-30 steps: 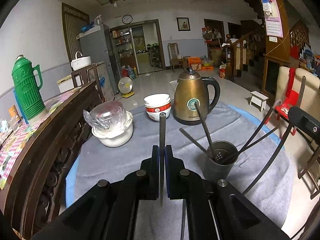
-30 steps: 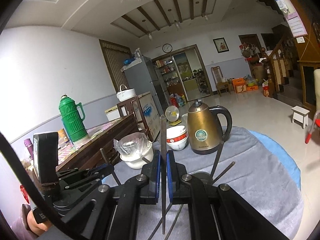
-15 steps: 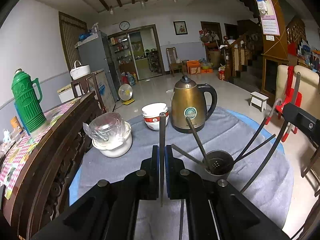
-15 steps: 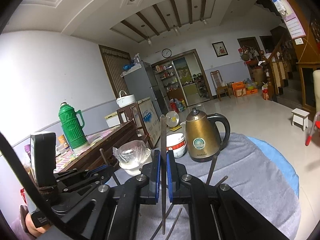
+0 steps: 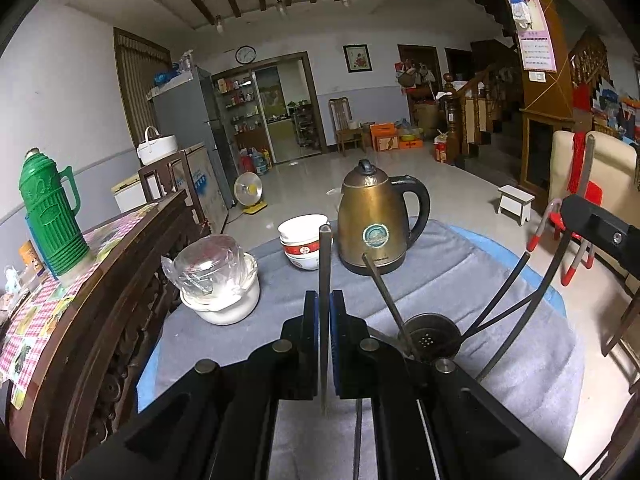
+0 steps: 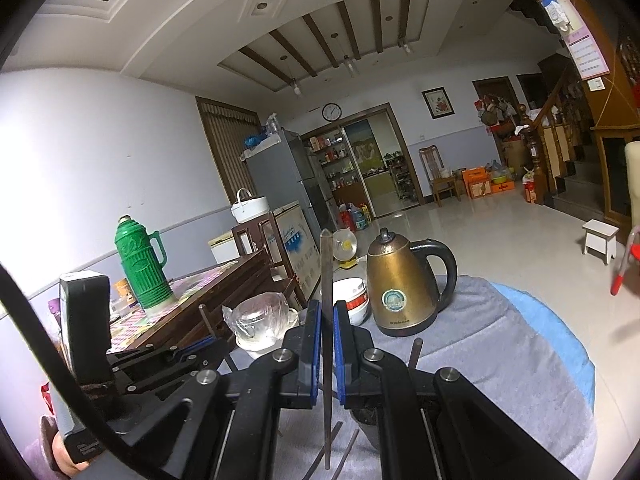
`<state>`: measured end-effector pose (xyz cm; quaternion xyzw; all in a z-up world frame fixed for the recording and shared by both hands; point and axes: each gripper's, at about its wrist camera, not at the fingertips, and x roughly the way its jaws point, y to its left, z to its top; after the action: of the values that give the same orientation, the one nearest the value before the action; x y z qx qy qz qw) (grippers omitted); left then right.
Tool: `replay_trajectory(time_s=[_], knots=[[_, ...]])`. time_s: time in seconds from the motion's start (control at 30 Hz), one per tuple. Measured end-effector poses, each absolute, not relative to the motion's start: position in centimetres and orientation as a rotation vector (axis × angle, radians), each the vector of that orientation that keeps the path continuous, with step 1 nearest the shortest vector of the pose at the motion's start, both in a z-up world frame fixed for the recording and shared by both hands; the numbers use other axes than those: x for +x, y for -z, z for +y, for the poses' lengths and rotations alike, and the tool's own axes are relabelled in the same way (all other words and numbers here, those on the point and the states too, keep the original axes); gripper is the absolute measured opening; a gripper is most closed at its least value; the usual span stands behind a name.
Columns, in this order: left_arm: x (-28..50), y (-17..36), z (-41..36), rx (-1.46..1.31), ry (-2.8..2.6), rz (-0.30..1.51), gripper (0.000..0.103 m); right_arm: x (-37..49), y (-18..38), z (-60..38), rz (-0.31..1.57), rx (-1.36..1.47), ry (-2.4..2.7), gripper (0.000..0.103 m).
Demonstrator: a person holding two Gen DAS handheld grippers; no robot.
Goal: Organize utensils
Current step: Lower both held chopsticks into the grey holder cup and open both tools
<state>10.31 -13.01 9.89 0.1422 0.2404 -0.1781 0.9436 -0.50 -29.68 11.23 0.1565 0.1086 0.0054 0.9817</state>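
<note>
My left gripper (image 5: pixel 324 312) is shut on a metal chopstick (image 5: pixel 325 264) that stands upright between its blue pads. A dark utensil holder (image 5: pixel 431 334) sits on the grey cloth just right of it, with several chopsticks (image 5: pixel 384 288) leaning out. My right gripper (image 6: pixel 327 320) is shut on another metal chopstick (image 6: pixel 327 272), also upright, above the table. The holder (image 6: pixel 366 420) is mostly hidden under the right gripper, one stick (image 6: pixel 414 354) poking up. The left gripper's body (image 6: pixel 160 364) shows at the lower left of the right wrist view.
A brass kettle (image 5: pixel 374 220), stacked bowls (image 5: pixel 302 242) and a white pot with a plastic-wrapped lid (image 5: pixel 218 280) stand at the back of the round table (image 5: pixel 532 360). A wooden sideboard (image 5: pixel 100 280) with a green thermos (image 5: pixel 50 216) is on the left. Loose chopsticks (image 6: pixel 344 448) lie under the right gripper.
Both grippers have risen and drawn back from the holder, each keeping its chopstick. The table and holder sit lower in both views.
</note>
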Motion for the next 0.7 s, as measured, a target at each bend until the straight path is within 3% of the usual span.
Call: replay_trajectory(time_s=[0.7], knots=[[13.3, -14.3, -14.4, -0.001, 0.532, 0.471, 0.005, 3.5, -11.2, -31.8, 0.163, 0.263, 0.166, 0.006]])
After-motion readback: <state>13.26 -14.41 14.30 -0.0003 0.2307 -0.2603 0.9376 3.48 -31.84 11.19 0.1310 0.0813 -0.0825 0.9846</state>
